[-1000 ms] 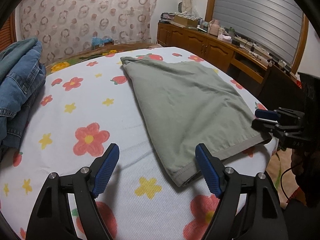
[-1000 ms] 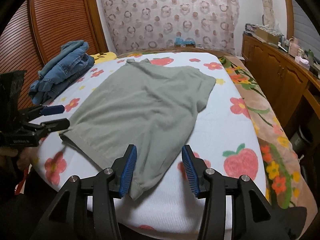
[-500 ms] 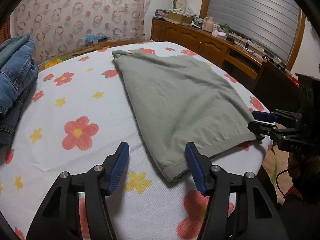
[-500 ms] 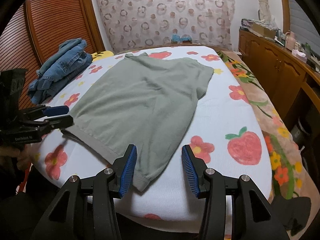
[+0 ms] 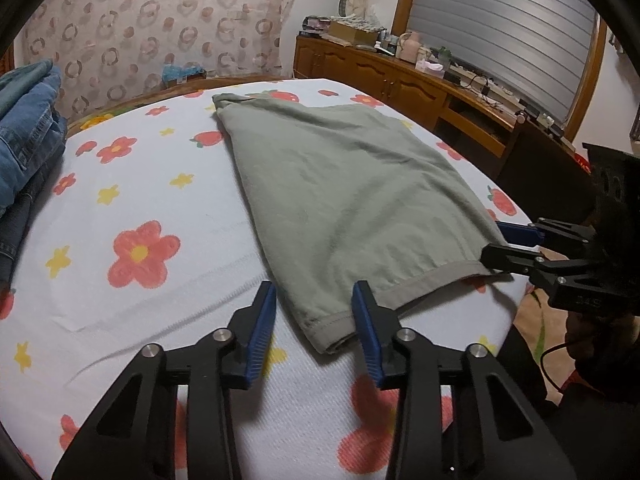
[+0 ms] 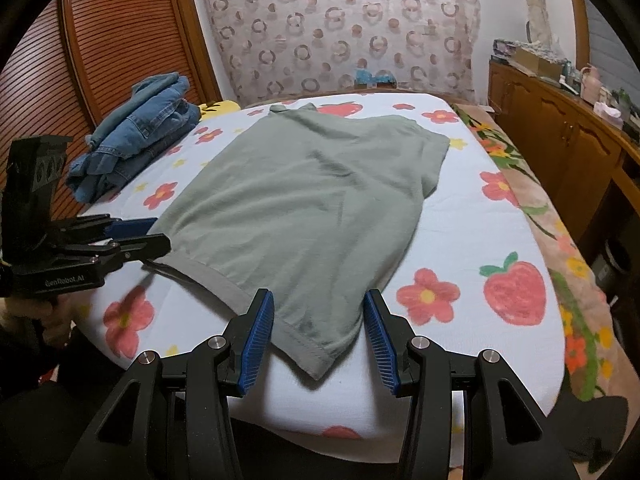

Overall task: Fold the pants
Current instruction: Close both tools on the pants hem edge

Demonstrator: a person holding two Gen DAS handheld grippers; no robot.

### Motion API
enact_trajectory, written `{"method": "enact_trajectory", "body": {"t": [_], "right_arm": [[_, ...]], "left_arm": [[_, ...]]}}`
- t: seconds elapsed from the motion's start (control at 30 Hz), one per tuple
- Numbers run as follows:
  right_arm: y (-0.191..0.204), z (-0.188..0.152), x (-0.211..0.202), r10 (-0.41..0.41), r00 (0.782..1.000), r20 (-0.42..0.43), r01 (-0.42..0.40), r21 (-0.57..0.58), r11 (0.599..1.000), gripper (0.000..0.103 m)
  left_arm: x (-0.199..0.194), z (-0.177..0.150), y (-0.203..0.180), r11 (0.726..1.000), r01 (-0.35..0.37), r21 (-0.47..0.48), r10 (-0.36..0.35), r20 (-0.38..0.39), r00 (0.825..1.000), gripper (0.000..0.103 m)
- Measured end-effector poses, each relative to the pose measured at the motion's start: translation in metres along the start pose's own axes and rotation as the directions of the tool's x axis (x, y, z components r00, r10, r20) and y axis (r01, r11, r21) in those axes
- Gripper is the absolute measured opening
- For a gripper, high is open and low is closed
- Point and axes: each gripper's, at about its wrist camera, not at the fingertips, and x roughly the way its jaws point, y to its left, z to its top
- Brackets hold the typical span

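The green pants (image 5: 352, 196) lie flat on the bed (image 5: 160, 208). One hem corner sits between the left gripper's (image 5: 314, 320) spread fingers, the other between the right gripper's (image 6: 318, 326), also spread.

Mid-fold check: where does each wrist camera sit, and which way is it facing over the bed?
Left wrist: on the left gripper, at the green pants' near left hem corner, facing up the bed; the right gripper shows at right.
Right wrist: on the right gripper, at the other hem corner, facing the curtain; the left gripper shows at left.
Shared: pants, folded jeans, floral sheet, wooden cabinets.
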Motion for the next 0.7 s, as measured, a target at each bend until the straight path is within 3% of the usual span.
{"method": "enact_trajectory", "body": {"t": [0.2, 0.37, 0.6, 0.7], "right_arm": [[0.0014, 0.0006, 0.0023, 0.009, 1.000, 0.002, -0.009, -0.004, 1.000, 0.049], [0.0008, 0.0012, 0.0048, 0.023, 1.000, 0.001, -0.023, 0.002, 1.000, 0.033], [0.0015, 0.0026, 0.0071, 0.040, 0.999, -0.006, -0.040, -0.001, 0.999, 0.021], [0.0006, 0.0017, 0.0063, 0.053, 0.999, 0.001, -0.053, 0.005, 0.999, 0.017]], "left_arm": [[-0.0020, -0.0032, -0.0018, 0.999, 0.036, -0.018, -0.036, 0.006, 0.999, 0.028], [-0.0028, -0.0041, -0.0025, 0.999, 0.045, -0.027, -0.045, 0.004, 0.999, 0.027], [-0.0020, -0.0038, -0.0039, 0.999, 0.043, -0.024, -0.043, -0.003, 0.999, 0.027], [-0.0026, -0.0045, -0.0063, 0.998, 0.053, -0.018, -0.053, -0.002, 0.999, 0.020]]}}
